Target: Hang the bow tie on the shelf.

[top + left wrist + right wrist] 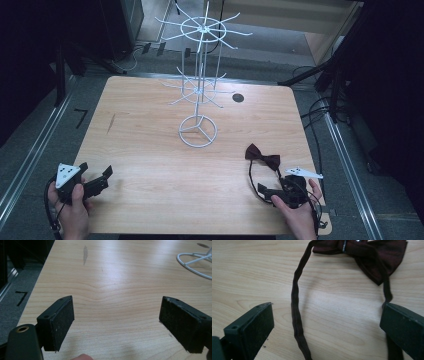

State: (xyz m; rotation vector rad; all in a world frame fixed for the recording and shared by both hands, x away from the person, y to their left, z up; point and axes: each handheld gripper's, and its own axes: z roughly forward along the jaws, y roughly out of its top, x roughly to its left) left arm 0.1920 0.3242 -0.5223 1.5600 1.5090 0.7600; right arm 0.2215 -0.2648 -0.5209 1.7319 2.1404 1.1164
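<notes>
Wooden table, light grain. White wire display stand, upright at centre, ring base on the wood. Dark red bow tie, flat near the right front edge, its strap looping toward the person. Right gripper: jaws spread wide, straddling the strap. Left gripper: jaws spread, nothing between them, at the left front corner.

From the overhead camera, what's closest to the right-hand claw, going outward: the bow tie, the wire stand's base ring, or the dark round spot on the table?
From the right claw:
1. Bow tie, just ahead of it.
2. Base ring of the wire stand, mid-table.
3. Dark round spot, near the far edge.
</notes>
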